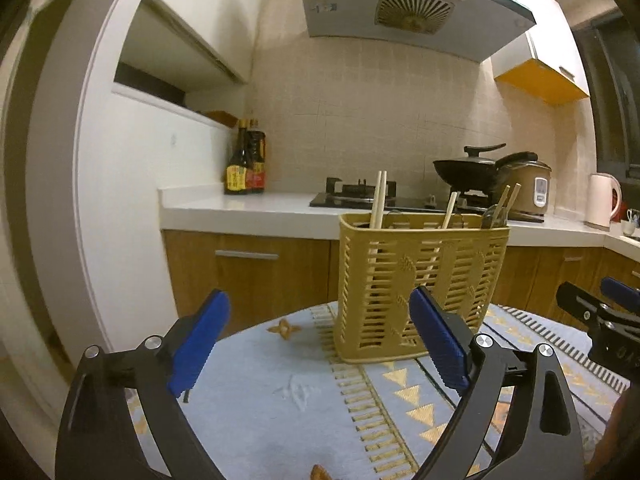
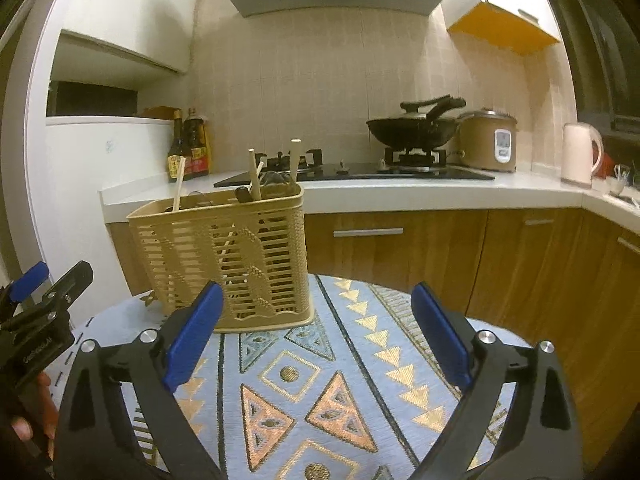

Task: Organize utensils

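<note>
A tan slotted utensil basket [image 1: 420,284] stands upright on the patterned tablecloth [image 1: 280,400]; it also shows in the right wrist view [image 2: 228,256]. Wooden chopsticks [image 1: 378,200] and a metal spoon [image 1: 490,214] stick up out of it; the chopsticks [image 2: 254,174] show in the right view too. My left gripper [image 1: 320,324] is open and empty, just short of the basket, its right finger overlapping the basket's front. My right gripper [image 2: 316,316] is open and empty, to the right of the basket. Each gripper shows at the edge of the other's view.
Behind the table runs a white kitchen counter [image 1: 240,208] with sauce bottles [image 1: 244,160], a gas hob with a black wok [image 2: 412,128], a rice cooker [image 2: 490,140] and a pale kettle [image 2: 578,152]. Wooden cabinets [image 2: 400,248] stand below. The table edge lies just beyond the basket.
</note>
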The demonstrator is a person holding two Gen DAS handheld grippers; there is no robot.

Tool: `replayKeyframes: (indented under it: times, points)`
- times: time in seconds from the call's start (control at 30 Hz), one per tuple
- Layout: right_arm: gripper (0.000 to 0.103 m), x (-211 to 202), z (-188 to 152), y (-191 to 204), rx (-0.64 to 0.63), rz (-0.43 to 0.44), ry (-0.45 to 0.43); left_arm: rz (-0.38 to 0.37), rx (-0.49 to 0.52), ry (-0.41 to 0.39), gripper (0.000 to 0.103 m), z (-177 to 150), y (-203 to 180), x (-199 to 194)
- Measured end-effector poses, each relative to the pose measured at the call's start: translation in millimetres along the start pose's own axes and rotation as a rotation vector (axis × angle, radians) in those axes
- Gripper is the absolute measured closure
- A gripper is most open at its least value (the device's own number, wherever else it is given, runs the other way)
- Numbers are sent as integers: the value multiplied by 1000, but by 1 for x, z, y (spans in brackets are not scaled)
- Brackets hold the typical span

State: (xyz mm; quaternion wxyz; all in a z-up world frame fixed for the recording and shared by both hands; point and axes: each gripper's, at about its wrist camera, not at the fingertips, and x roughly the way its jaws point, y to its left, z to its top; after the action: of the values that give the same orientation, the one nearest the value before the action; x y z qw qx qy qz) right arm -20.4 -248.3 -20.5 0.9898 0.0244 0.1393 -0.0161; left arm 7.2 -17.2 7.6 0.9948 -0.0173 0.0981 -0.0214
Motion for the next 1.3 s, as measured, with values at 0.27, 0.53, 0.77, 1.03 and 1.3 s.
replayKeyframes:
  times: [0.27, 0.53, 0.77, 1.03, 1.3]
  points:
    - [9, 0, -3, 19, -100, -15, -3, 4, -6, 19, 11, -1, 2, 2]
    - [8, -1, -6, 26, -146, -33, -11, 12, -38, 29, 8, -1, 9, 2]
    - [8, -2, -8, 33, -178, -23, -13, 4, 7, 28, 8, -2, 0, 1]
    - [8, 9, -4, 7, -54, -11, 43, 16, -3, 56, 8, -3, 1, 5]
    - [8, 16, -5, -4, -1, -14, 70, 18, 8, 56, 8, -3, -1, 4]
